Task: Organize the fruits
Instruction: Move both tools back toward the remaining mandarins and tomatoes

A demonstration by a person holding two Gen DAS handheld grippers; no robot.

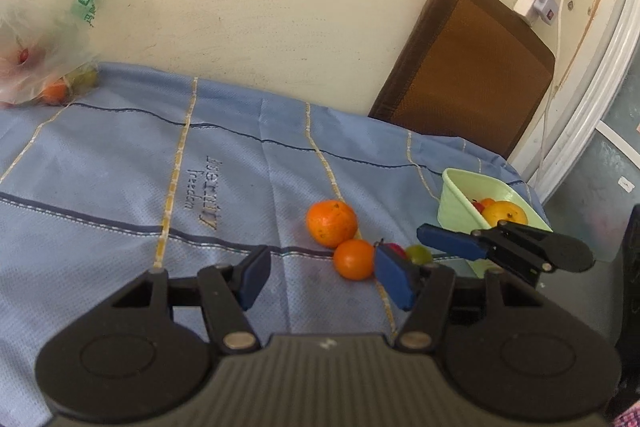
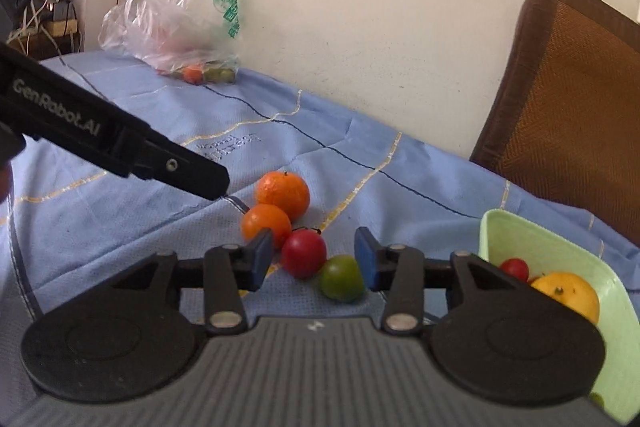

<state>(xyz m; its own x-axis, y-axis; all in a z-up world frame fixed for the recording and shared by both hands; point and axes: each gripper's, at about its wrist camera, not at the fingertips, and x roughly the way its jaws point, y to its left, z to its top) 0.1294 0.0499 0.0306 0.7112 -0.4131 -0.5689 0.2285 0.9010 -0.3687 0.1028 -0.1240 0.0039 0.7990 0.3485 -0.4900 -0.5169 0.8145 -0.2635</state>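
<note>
- Hovering low over the loose fruit, the right tool (image 2: pixel 314 259) stands with jaws wide apart and nothing between them; the red fruit (image 2: pixel 304 253) and green fruit (image 2: pixel 342 277) lie just ahead of the gap.
- Left tool (image 1: pixel 324 277) also gapes empty, set short of the fruit cluster. From the left wrist view the right tool's fingers reach in between the cluster and the bin (image 1: pixel 460 203).
- Step in hand, as I judge it: picking the next loose fruit for transfer to the bin. The green fruit, nearest the bin, looks the likely target.
- Next move calls for centring the right jaws on one fruit only, since green touches red and red touches the small orange (image 2: pixel 266 223); closing off-centre could roll the neighbours.
- Count on the blue cloth (image 2: pixel 120 131), left of the bin: two oranges (the big orange (image 2: pixel 284 195) behind the small one), one red fruit, one green fruit.
- Count in the bin: one large orange-yellow fruit (image 2: pixel 568 295), one small red one (image 2: pixel 514 269); anything more is hidden.
- One plastic bag (image 2: pixel 176 15) far left of the bin, by the wall, with fruit inside; number unclear.
</note>
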